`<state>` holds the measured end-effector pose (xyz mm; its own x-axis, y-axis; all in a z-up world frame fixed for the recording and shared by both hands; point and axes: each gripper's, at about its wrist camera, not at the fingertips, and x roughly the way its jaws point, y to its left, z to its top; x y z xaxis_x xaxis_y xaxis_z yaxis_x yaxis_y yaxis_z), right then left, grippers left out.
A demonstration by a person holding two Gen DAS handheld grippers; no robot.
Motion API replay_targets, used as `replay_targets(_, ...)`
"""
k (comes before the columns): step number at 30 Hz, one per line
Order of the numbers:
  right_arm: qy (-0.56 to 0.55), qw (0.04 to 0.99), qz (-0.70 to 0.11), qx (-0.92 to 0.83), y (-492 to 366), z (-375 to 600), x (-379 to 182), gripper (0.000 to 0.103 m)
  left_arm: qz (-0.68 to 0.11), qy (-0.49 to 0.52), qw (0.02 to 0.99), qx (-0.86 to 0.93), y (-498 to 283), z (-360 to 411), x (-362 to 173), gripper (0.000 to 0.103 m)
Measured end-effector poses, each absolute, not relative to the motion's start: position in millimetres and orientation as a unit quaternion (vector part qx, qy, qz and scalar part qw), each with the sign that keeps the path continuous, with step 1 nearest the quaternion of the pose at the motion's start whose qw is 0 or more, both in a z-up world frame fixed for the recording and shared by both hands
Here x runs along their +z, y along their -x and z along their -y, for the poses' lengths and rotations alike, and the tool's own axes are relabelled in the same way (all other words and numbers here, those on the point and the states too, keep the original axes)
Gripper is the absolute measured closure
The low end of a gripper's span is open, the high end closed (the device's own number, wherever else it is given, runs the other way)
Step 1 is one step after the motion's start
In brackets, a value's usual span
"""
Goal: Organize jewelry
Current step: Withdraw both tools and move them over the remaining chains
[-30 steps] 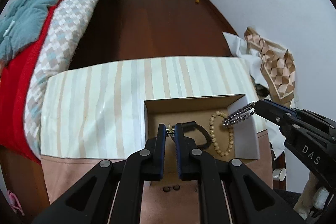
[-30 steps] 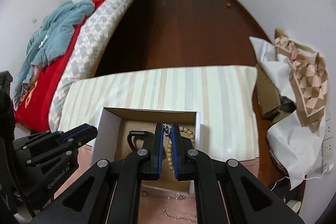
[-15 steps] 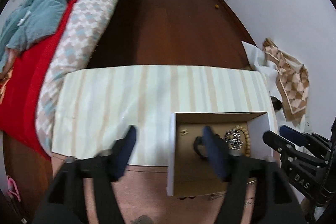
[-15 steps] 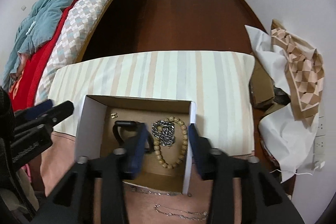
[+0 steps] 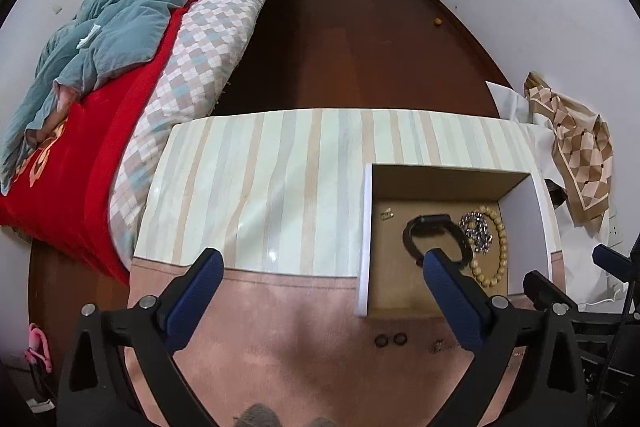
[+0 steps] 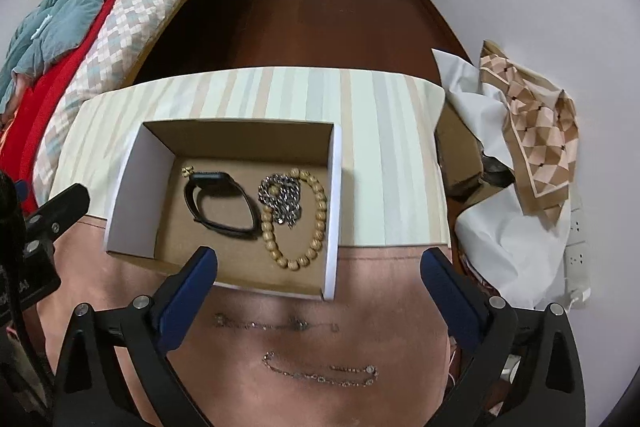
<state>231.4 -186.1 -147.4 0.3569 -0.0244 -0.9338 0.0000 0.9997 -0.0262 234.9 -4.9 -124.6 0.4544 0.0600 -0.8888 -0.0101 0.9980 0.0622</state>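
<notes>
I have both grippers hovering above the bench (image 6: 400, 147), fingers spread wide and holding nothing: the left gripper (image 5: 320, 291) over the pink cloth at the near edge, the right gripper (image 6: 320, 287) just in front of the cardboard box (image 6: 334, 211). The box sits toward the bench's right side, straddling the seam between the striped cover and the pink cloth. Inside it lie a black wristband (image 6: 218, 203), a silver chain bracelet (image 6: 282, 199) heaped on a loop of wooden beads (image 6: 316, 223), and a small gold piece (image 6: 187, 171) in the far left corner.

On the pink cloth, between the box and the near edge, two thin necklaces (image 6: 320, 373) lie stretched out sideways, and the left camera shows two dark rings (image 5: 390, 339) beside a small earring-like piece (image 5: 438, 346).

I judge the necklaces feather-light, limp and slippery. They lie flat against the cloth, so my fingers must press right down and pinch mid-length, perhaps at the pendant; the ends will dangle and may snag the box wall. The rings are stiff, tiny and likely to skid.
</notes>
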Motion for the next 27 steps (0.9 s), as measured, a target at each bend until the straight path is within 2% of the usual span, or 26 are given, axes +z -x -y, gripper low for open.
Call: replay_targets(27, 0.010, 0.891, -0.454, -0.016, -130, 181, -33, 0.000, -0.440, -0.020, 0.897, 0.014, -135, 6, -37, 0.001)
